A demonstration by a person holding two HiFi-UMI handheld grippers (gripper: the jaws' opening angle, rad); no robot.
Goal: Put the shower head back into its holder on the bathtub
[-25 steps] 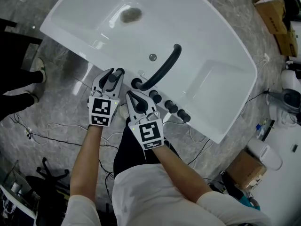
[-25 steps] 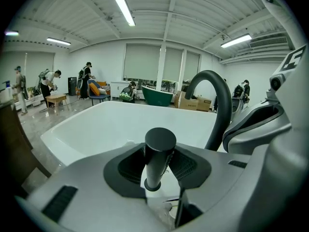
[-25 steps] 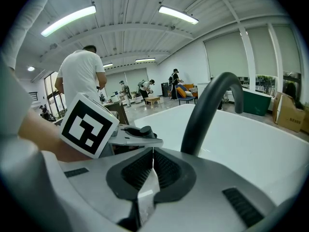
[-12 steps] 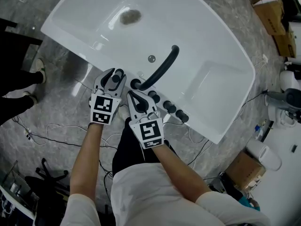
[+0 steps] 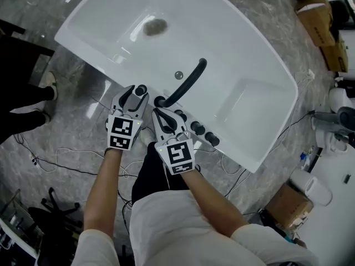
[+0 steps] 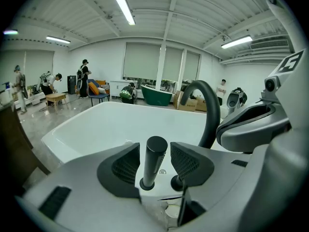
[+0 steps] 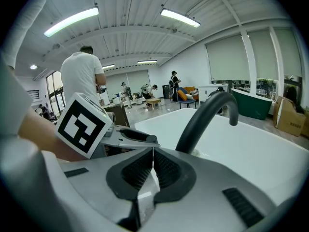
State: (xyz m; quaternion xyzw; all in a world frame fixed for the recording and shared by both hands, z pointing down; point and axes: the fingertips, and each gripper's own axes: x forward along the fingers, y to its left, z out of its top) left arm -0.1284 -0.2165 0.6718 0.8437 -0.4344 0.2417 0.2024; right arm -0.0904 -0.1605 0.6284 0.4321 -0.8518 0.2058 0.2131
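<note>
The black shower head (image 5: 140, 89) stands upright in its holder (image 6: 147, 183) on the white bathtub's (image 5: 266, 148) near rim, left of the black curved spout (image 5: 186, 83). My left gripper (image 5: 136, 93) straddles it; its jaws are opening. In the left gripper view the shower head (image 6: 153, 156) stands between the pads (image 6: 126, 166) with a gap on each side. My right gripper (image 5: 159, 113) sits beside it near the spout's base. In its own view the right gripper (image 7: 153, 166) is shut with nothing seen between the pads; the spout (image 7: 203, 117) rises just ahead.
A row of black knobs (image 5: 198, 128) runs along the rim right of the spout. The drain (image 5: 155, 26) lies at the tub's far end. Cables (image 5: 55, 154) trail on the floor, a bystander's shoe (image 5: 49, 82) is at left, cardboard boxes (image 5: 316, 15) at right.
The left gripper's jaws have spread apart around the shower head, letting go of it. Both hands stay in place at the rim.
</note>
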